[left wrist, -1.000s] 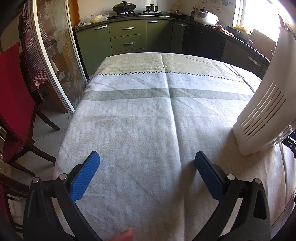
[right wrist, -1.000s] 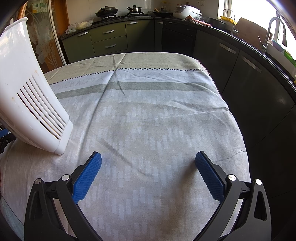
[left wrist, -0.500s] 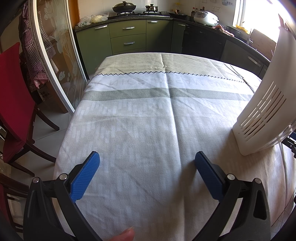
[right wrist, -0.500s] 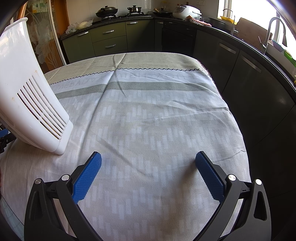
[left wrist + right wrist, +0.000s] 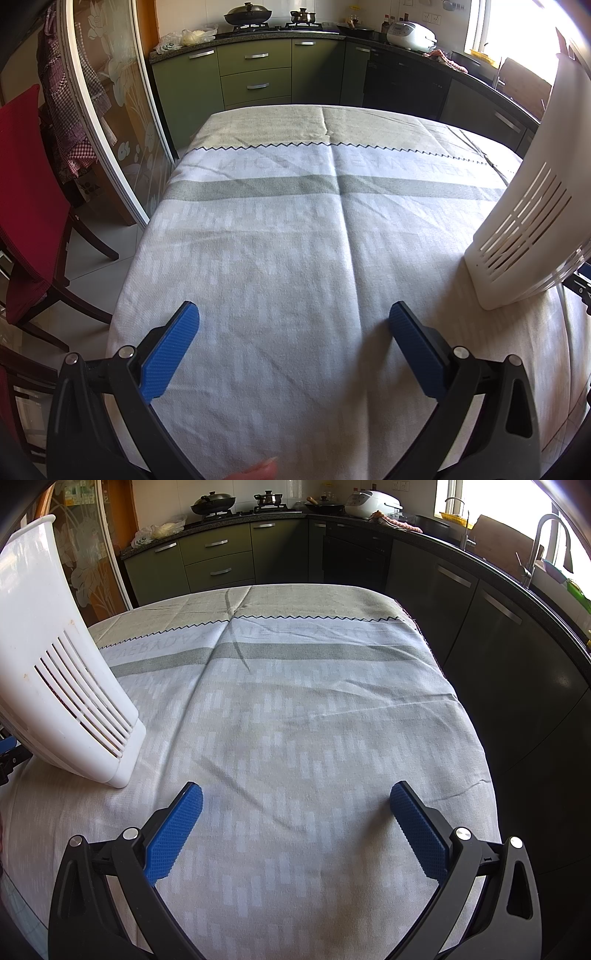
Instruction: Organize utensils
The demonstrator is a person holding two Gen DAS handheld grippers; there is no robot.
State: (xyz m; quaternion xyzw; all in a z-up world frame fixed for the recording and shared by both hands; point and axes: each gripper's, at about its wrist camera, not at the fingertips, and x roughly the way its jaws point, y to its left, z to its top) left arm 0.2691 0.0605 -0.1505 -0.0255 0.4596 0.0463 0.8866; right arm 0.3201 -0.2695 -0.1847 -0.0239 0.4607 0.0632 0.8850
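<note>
Left wrist view: we hold our left gripper (image 5: 293, 317) low over a table covered with a pale grey-and-white woven cloth (image 5: 295, 240).
Left jaws: spread wide, the two blue textured pads (image 5: 168, 356) well apart, with only bare cloth between them.
Fingertip: a bit of one of our fingers (image 5: 260, 470) shows at the bottom edge of the left view, blurred.
Slotted holder: a white plastic utensil holder with long slanted slots (image 5: 532, 221) stands on the cloth to the right of the left gripper, apart from it; its top leans out of the frame.
Right wrist view: we hold our right gripper (image 5: 295, 797) over the same cloth (image 5: 314, 720), near its front edge.
Right jaws: spread wide as well, blue dimpled pads (image 5: 173, 838) far apart and closed on nothing.
Holder from the right: the white slotted holder (image 5: 62, 672) sits to the left of the right gripper, so it stands between our two grippers; we cannot tell what it contains.
Utensils: we see none on the cloth in either view.
Surroundings: olive-green kitchen cabinets with metal handles (image 5: 255, 77) run along the far wall, a black lidded wok (image 5: 247, 14) sits on the stove, a white rice cooker (image 5: 412, 35) stands on the counter, and a red-cushioned wooden chair (image 5: 26, 206) stands beside the table at left.
Sink side: a curved metal faucet (image 5: 541, 539) stands by the bright window at right.
</note>
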